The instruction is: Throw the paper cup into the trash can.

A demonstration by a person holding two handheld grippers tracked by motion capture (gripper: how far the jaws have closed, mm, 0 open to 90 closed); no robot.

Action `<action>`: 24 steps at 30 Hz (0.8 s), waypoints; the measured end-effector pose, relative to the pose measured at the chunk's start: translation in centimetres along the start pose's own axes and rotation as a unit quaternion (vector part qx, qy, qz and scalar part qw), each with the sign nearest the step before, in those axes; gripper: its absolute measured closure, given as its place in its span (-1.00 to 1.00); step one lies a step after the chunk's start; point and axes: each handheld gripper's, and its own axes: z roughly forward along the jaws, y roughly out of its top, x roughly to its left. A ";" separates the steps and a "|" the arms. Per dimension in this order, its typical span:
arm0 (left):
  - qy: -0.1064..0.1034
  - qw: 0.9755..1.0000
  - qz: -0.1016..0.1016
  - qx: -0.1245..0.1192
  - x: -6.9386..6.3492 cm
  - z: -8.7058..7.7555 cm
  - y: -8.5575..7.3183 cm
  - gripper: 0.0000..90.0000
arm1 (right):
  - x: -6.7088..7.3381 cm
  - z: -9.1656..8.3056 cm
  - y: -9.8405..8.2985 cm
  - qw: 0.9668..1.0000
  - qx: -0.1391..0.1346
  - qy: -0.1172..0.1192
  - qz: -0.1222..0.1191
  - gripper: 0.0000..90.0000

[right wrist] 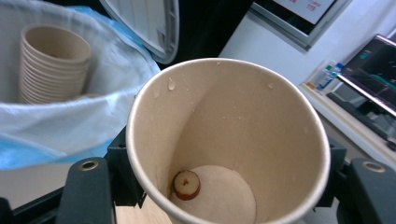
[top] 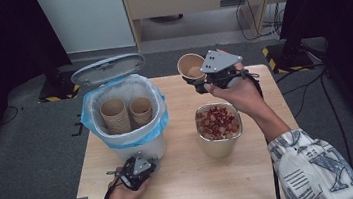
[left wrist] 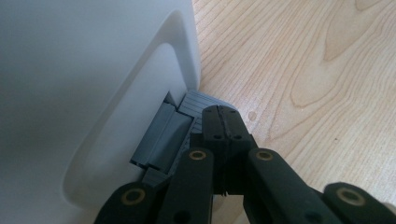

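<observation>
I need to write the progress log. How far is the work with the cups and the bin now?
Looks done: two stacks of paper cups stand in the open bin, and the metal bowl holds red pieces. In hand: the right gripper holds a tilted cup with one slice inside; the shut left gripper presses the bin's pedal. Probably left: emptying and binning that cup.

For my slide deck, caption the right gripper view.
Right gripper holding a paper cup with one red slice inside.
</observation>
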 end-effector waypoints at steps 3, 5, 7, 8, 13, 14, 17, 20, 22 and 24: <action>0.000 1.000 0.000 0.000 0.0 0.0 0.0 0.99 | -0.1 0.1 0.3 1.000 -0.002 0.012 0.013 -0.29; 0.000 1.000 0.000 0.000 0.0 0.0 0.0 0.99 | -0.1 0.1 0.5 1.000 -0.008 0.016 0.021 -0.29; 0.000 1.000 0.000 0.000 0.0 0.0 0.0 0.99 | -0.1 0.2 0.6 0.999 -0.012 0.020 0.027 -0.29; 0.000 1.000 0.000 0.000 0.0 0.0 0.0 0.99 | -0.1 0.2 0.8 0.999 -0.015 0.022 0.030 -0.29; -0.001 1.000 0.000 0.000 0.0 0.0 0.0 0.99 | 0.0 0.3 1.6 0.999 -0.022 0.033 0.036 -0.28; 0.000 1.000 0.000 0.001 0.0 0.0 0.0 0.99 | 0.1 0.4 1.8 0.998 -0.024 0.036 0.040 -0.28; 0.000 1.000 0.000 0.001 0.0 0.0 0.0 0.99 | 0.2 0.6 2.4 0.998 -0.028 0.043 0.040 -0.28; -0.001 1.000 0.000 0.001 0.0 0.0 0.0 0.99 | 0.5 0.9 3.0 0.997 -0.032 0.052 0.046 -0.28; -0.001 1.000 0.000 0.001 0.0 0.0 0.0 0.99 | 0.8 1.1 3.3 0.997 -0.034 0.058 0.049 -0.28; -0.001 1.000 0.000 0.001 0.0 0.0 0.0 0.99 | 1.0 1.4 3.6 0.996 -0.037 0.063 0.051 -0.29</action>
